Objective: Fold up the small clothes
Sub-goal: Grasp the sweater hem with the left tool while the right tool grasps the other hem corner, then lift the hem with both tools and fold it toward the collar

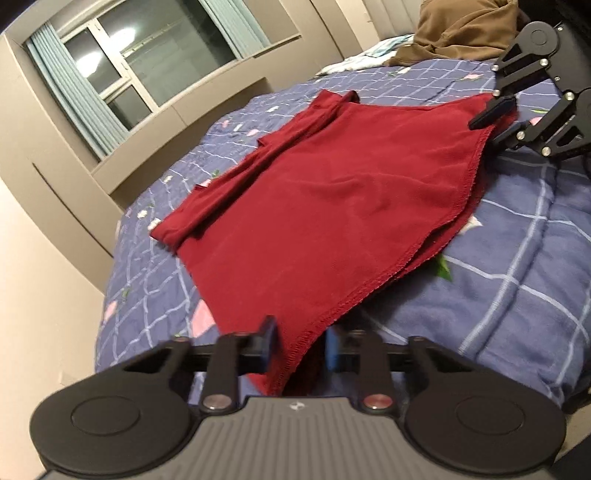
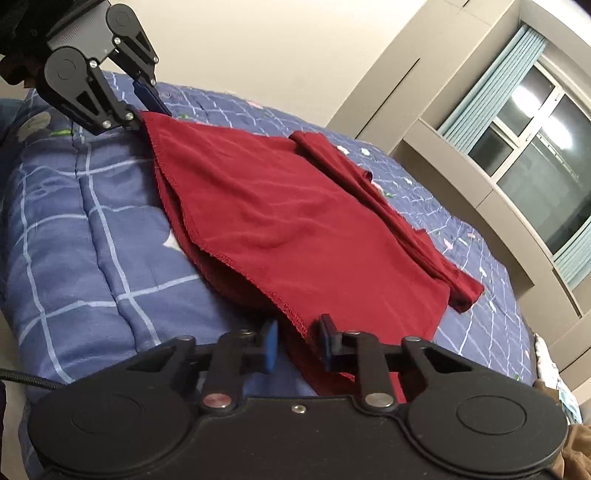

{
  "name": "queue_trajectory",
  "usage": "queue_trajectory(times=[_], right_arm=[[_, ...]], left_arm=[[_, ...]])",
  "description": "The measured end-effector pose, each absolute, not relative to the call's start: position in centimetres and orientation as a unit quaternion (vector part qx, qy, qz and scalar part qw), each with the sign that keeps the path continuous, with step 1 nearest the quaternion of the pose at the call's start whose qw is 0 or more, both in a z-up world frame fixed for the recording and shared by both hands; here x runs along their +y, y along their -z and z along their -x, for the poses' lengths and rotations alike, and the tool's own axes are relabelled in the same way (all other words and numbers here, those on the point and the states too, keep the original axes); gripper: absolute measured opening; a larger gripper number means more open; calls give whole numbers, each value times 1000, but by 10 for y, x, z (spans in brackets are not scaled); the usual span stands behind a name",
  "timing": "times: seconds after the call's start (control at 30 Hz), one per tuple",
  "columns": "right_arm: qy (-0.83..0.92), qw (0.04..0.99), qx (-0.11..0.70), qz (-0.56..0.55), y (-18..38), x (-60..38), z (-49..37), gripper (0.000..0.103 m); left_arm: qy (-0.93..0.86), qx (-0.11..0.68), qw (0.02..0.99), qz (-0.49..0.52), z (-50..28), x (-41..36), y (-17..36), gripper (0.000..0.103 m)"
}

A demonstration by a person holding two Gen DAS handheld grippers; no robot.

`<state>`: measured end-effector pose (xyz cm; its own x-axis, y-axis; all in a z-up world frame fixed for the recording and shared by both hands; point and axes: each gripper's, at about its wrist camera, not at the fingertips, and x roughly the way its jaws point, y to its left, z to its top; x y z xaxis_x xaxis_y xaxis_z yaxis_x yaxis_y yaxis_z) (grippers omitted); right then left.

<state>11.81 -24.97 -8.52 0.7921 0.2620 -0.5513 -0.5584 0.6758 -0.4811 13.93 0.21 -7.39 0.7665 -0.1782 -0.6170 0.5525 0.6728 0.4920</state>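
Item: red garment [image 1: 332, 192], partly folded, lying flat on a blue checked quilt [image 1: 517, 258], one sleeve doubled along its far side.

Grip, left gripper [image 1: 301, 345]: jaws narrowed on the nearest hem corner, cloth bunched between the blue pads [image 1: 330, 349].

Grip, right gripper [image 2: 297, 343]: jaws likewise narrowed on the other hem corner, several layers pinched between its pads [image 2: 271, 341]. In the left wrist view the right gripper [image 1: 493, 110] sits at the far end of the same stitched edge.

Handling, judged: light, soft, limp knit; it sags between the fingers and its layers may slip apart, so the stitched hem corners are the best hold.

Beyond the fingers: open quilt past the garment, nothing lying in the fold's path. Further off, a brown heap of cloth [image 1: 465, 29] and pale bedding [image 1: 369, 55] at the bed's end, well apart. Farthest: a window [image 1: 147, 55] with blinds.
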Motion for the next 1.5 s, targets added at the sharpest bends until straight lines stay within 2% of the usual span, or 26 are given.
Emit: queue_trajectory(times=[0.07,0.13,0.23,0.27,0.3,0.33,0.43,0.63,1.07,1.33,1.5], right_arm=[[-230,889,223,326,82,-250,-120,22],[-231,888,221,332,83,-249,-122,29],[-235,881,225,342,87,-246,-123,33],[-237,880,228,343,89,-246,-122,33],[-238,879,230,344,91,-246,-121,33],[-239,877,234,344,92,-245,-121,28],[-227,880,235,344,92,-246,-121,9],[-248,874,252,332,81,-252,-125,5],[-331,829,304,334,43,-260,-118,4],[-389,782,348,340,22,-261,-94,4],[-394,781,347,337,5,-262,-101,4]], left_arm=[[201,268,879,-338,-144,3,70,25],[198,271,881,-333,-150,4,66,25],[198,271,879,-339,-154,5,64,25],[199,272,878,-340,-155,5,64,23],[202,274,877,-338,-155,6,64,17],[205,277,876,-336,-154,6,63,8],[208,279,875,-336,-150,4,64,3],[221,282,873,-331,-144,8,59,2],[296,288,834,-366,-119,23,38,1],[351,329,802,-355,-97,36,24,1],[354,331,807,-338,-104,40,9,1]])
